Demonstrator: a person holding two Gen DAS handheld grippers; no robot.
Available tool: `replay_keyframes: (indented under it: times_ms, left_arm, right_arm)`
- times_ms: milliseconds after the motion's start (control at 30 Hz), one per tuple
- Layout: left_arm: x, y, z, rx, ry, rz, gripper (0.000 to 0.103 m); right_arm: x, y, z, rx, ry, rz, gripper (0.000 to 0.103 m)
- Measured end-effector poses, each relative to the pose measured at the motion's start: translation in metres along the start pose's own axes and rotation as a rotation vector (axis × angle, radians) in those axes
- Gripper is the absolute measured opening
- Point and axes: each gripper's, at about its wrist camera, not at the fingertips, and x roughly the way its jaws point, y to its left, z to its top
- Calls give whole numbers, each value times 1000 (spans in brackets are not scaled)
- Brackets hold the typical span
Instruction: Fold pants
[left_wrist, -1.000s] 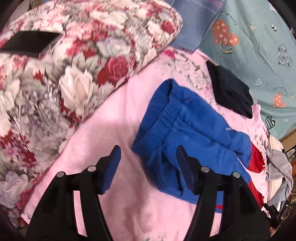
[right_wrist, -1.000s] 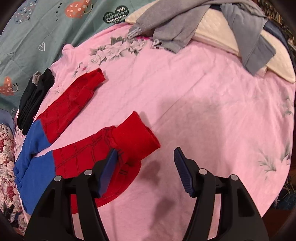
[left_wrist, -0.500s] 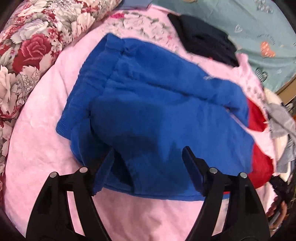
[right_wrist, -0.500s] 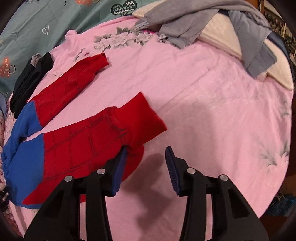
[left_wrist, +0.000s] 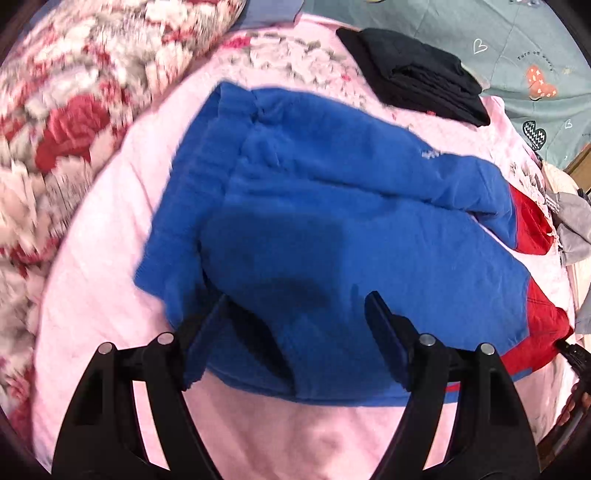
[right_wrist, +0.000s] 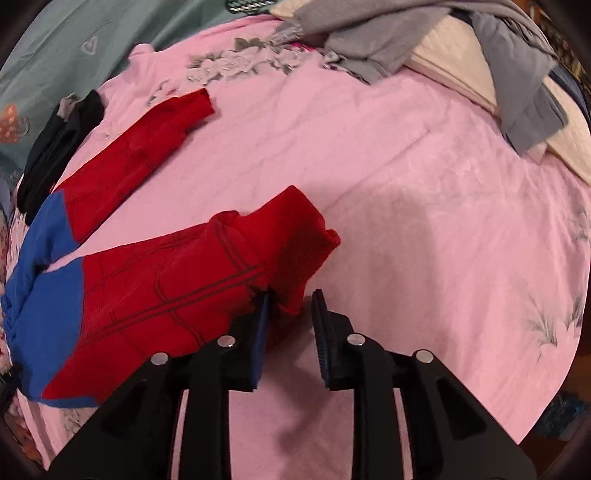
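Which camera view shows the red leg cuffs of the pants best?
The right wrist view: both red leg cuffs lie fully visible on the pink sheet. The left wrist view shows mostly the blue waist part and only red slivers at its right edge.

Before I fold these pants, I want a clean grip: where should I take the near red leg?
Grip the near red leg at its cuff, coming from above at the near edge. The cuff lies rumpled and raised off the pink sheet, so a pad can slip under.

Pants (left_wrist: 332, 229) on the bedsheet (left_wrist: 110, 295), folded garment (left_wrist: 424, 77) behind
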Motion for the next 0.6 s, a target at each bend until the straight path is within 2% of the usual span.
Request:
replay_keyframes:
  times_ms: [67,100,133,167,200,267,300,333,400,467,533,600]
  left_arm:
    - [-7,-1,8,10,-29,-1,81]
    - [-10,-1,13,9,-45,-4,82]
    - [-14,-1,19,4,-70,-8,84]
    - [-18,-1,24,-1,-90,-16,86]
    - [-19,-3,29,-6,-113,-29,87]
    - [-21,-9,41,-6,-175,-65,89]
    - [-18,-12,45,-4,-189,-69,90]
    - [-14,-15,49,0,-189,-76,90]
    - [-4,-21,52,2,-162,-113,90]
    - [2,-22,48,-8,-138,-151,90]
    - [7,-18,41,-6,-124,-153,90]
    - [10,-13,38,2,-119,-117,90]
  right_arm:
    - [-10,8,6,-73,0,-82,38]
    - [-21,8,10,-76,-44,-83,40]
    - [-39,7,18,-54,-130,-82,44]
    - [-51,6,24,-31,-191,-80,57]
    - [-62,7,32,-8,-263,-57,69]
    - [-68,19,50,-14,-344,21,72]
    - [-63,29,62,-33,-348,55,72]
    - [-50,41,78,-60,-316,89,72]
    - [-11,61,108,-56,-212,101,72]
    - [26,75,127,-39,-118,130,68]
    - [56,87,136,-13,-43,141,61]
    - [77,95,142,21,18,136,24]
